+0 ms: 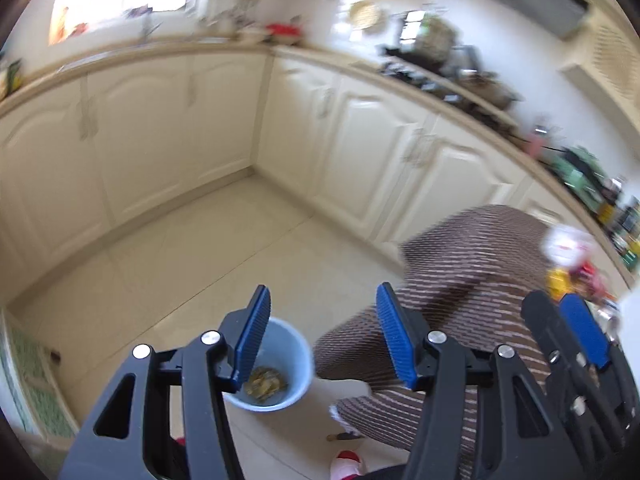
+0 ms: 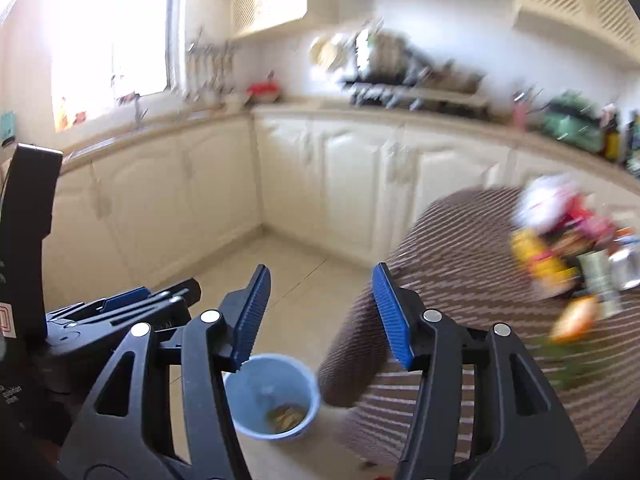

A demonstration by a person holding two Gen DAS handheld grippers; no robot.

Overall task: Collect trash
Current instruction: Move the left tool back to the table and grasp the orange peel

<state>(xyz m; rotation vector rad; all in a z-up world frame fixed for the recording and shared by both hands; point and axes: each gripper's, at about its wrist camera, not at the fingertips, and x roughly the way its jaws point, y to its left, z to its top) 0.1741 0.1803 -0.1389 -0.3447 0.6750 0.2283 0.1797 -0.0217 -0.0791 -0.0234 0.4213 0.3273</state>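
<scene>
Everything here is placed from the light blue bin [image 1: 280, 364] standing on the tiled floor [image 1: 180, 248]. Above its left rim, the left gripper [image 1: 322, 344] has its jaws parted wide with nothing between them. The bin holds some yellowish-brown trash [image 1: 266, 384] at its bottom. To the right of the bin, just beside it, stands a table draped in a brown striped cloth [image 1: 460, 280]. The right gripper [image 2: 320, 312] hangs above the bin, jaws wide apart and empty. Blurred colourful packets [image 2: 560, 248] lie on the table, farther right of the bin.
</scene>
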